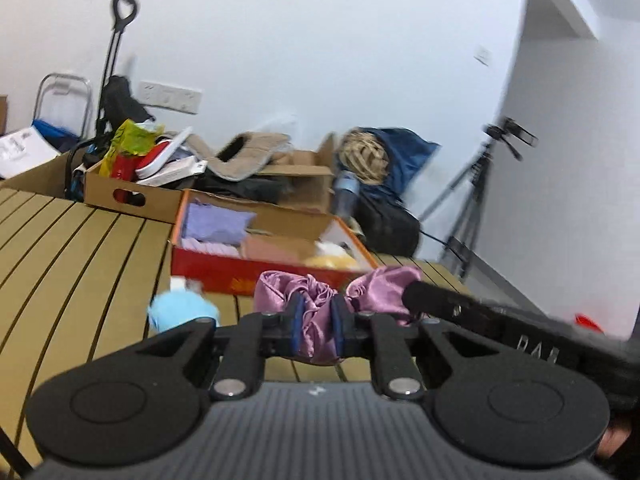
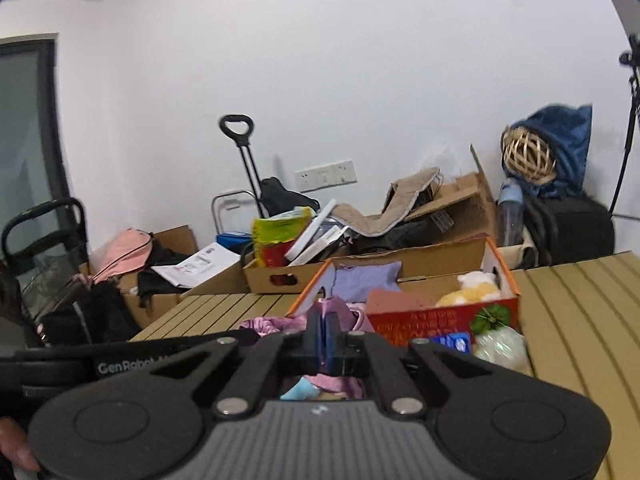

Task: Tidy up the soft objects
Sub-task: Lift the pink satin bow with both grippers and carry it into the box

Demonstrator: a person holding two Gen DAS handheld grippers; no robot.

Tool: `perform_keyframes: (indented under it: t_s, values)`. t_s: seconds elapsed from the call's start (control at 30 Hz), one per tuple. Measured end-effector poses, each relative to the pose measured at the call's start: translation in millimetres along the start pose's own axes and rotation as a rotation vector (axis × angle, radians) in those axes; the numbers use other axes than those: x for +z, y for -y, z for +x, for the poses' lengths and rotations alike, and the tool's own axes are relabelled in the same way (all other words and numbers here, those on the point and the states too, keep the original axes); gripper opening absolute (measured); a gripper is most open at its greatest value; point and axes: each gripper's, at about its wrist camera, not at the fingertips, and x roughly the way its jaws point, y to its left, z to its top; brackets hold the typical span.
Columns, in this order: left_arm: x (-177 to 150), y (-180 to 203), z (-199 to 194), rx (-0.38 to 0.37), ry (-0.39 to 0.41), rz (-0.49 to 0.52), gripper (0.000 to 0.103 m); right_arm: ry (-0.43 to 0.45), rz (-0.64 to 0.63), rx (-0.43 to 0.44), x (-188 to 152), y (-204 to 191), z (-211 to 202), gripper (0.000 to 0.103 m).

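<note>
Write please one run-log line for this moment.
left claw: shut on pink satin cloth | right claw: shut on same cloth | cloth: lifted, before red box | blue soft item: on table

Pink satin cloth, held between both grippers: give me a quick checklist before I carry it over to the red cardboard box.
1. Left gripper clamped on the pink satin cloth: ok.
2. Right gripper shut on the cloth's other end: jaws shut, ok; what they pinch, cannot tell.
3. Cloth lifted clear of the slatted wooden table: cannot tell; it is bunched low.
4. Red cardboard box open: ok.
5. Free room in the box: cannot tell; lilac folded fabric and a yellow plush toy already fill much.
6. Light blue soft item near the path: not ok.
</note>
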Motion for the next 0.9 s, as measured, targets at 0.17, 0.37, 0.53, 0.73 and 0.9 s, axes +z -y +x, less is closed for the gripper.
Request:
perform_keyframes:
  t_s: [0.17,0.37,0.53,0.73,0.9]
  values:
    - [-32,26,-51,-0.048,-0.027,-0.014,0.015,0.011,-0.025,-0.008,-20,-20,-72,0.002]
    - [-38,51,-86,-0.05,0.007,0.03,0.015,0.04,-0.04,-0.016,-27,-34,-117,0.002]
    - [-31,58,-101,-0.052,0.045,0.048,0.015,0.074,-0.044,-0.009,-21,-37,-131,0.002]
    - [-14,50,-86,-0.05,0.057,0.059,0.015,0.075,-0.025,0.015,-9,-32,-113,0.002]
    - [24,30,-48,-0.048,0.104,0.079,0.015,0.073,-0.043,0.034,21,-22,-59,0.002]
